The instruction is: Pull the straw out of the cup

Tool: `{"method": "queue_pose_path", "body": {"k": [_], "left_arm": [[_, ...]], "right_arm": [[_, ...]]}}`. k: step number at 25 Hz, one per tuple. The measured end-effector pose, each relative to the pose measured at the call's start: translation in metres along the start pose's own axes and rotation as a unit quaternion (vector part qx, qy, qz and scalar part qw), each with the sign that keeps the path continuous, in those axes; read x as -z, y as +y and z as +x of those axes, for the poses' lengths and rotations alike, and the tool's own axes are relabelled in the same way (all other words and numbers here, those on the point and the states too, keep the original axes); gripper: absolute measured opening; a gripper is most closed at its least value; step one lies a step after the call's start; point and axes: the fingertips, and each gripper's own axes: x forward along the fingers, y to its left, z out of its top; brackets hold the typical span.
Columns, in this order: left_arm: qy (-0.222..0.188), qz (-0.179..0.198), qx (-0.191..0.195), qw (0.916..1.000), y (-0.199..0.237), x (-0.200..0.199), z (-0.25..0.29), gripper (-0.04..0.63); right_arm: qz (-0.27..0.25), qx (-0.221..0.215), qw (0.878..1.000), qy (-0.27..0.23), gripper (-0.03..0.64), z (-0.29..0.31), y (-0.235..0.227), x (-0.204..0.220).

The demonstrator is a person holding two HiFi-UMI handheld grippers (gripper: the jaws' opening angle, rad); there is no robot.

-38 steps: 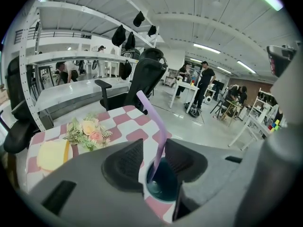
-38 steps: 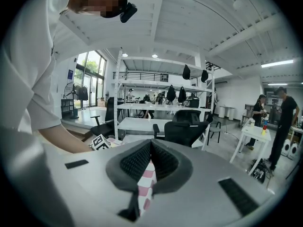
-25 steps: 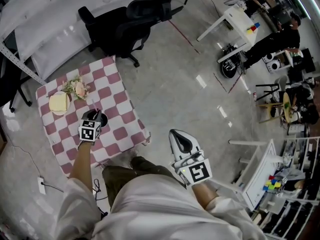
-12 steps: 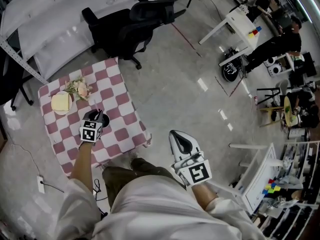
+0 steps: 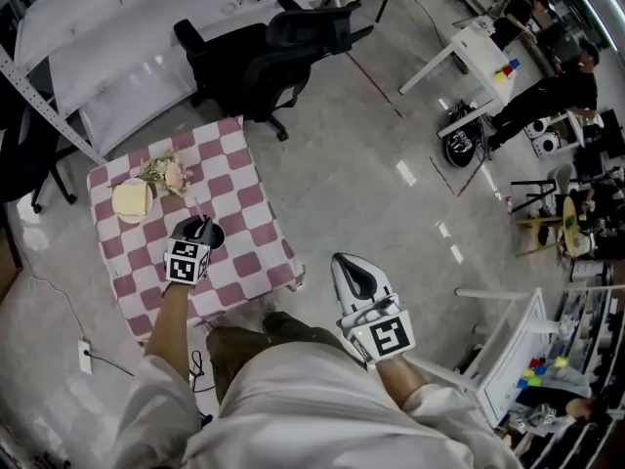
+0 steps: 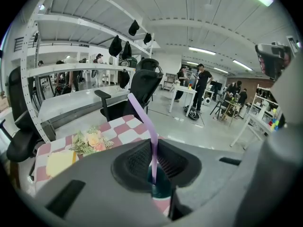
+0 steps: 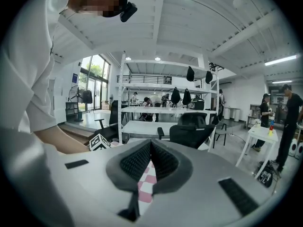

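Note:
A small table with a pink-and-white checked cloth (image 5: 249,228) carries a dark teal cup (image 6: 162,189). Over the cup, my left gripper (image 5: 200,229) is shut on a purple bendy straw (image 6: 152,143). The straw's lower end still points into the cup, and its bent top leans up and to the left (image 5: 196,207). In the left gripper view the jaws (image 6: 154,148) close on the straw's upright part. Off the table near my body, my right gripper (image 5: 357,277) is shut with nothing between its pads (image 7: 163,161).
On the cloth's far side lie a plate with a yellow slab (image 5: 131,200) and a small bunch of flowers (image 5: 168,174). Black office chairs (image 5: 264,47) stand beyond the table. White desks and people (image 5: 562,86) are far to the right.
My left gripper has risen a little above the cup with the straw in it. The right gripper has kept still.

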Motion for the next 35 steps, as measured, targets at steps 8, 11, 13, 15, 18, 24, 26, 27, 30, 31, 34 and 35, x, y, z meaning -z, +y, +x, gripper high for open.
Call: {"method": "queue_pose_path", "body": {"k": [8, 11, 13, 15, 18, 24, 26, 27, 30, 31, 34, 35], "left_arm": [[-0.024, 0.015, -0.003, 0.9996, -0.007, -0.027, -0.025, 0.034], [-0.034, 0.024, -0.005, 0.9991, -0.010, -0.040, -0.038, 0.034], [-0.041, 0.031, -0.007, 0.9987, -0.013, -0.049, -0.047, 0.034], [-0.047, 0.038, -0.008, 0.9981, -0.015, -0.058, -0.057, 0.032], [-0.057, 0.048, -0.010, 0.9971, -0.019, -0.070, -0.071, 0.032], [-0.077, 0.063, -0.012, 0.9950, -0.028, -0.096, -0.102, 0.032], [-0.084, 0.068, -0.011, 0.9941, -0.033, -0.105, -0.113, 0.032], [-0.087, 0.070, -0.010, 0.9937, -0.036, -0.109, -0.118, 0.032], [-0.094, 0.079, -0.012, 0.9923, -0.041, -0.121, -0.136, 0.032], [-0.098, 0.081, -0.013, 0.9918, -0.042, -0.125, -0.142, 0.032], [-0.111, 0.086, -0.014, 0.9901, -0.050, -0.139, -0.161, 0.032], [-0.114, 0.087, -0.014, 0.9895, -0.052, -0.143, -0.167, 0.032]], "right_arm": [[0.006, -0.018, 1.000, -0.016, 0.003, 0.009, 0.009, -0.006], [0.008, -0.026, 0.999, -0.023, 0.003, 0.012, 0.012, -0.010], [0.008, -0.030, 0.999, -0.030, 0.003, 0.014, 0.014, -0.014], [0.010, -0.034, 0.999, -0.034, 0.003, 0.016, 0.015, -0.016], [0.012, -0.040, 0.998, -0.038, 0.003, 0.020, 0.018, -0.018], [0.015, -0.054, 0.997, -0.053, 0.003, 0.027, 0.025, -0.027], [0.016, -0.059, 0.996, -0.057, 0.003, 0.028, 0.028, -0.029], [0.016, -0.062, 0.996, -0.059, 0.003, 0.029, 0.030, -0.030], [0.017, -0.070, 0.995, -0.067, 0.003, 0.032, 0.035, -0.032], [0.017, -0.073, 0.995, -0.069, 0.003, 0.033, 0.036, -0.033], [0.017, -0.079, 0.994, -0.075, 0.003, 0.035, 0.040, -0.037], [0.017, -0.081, 0.994, -0.077, 0.003, 0.036, 0.041, -0.038]]}}
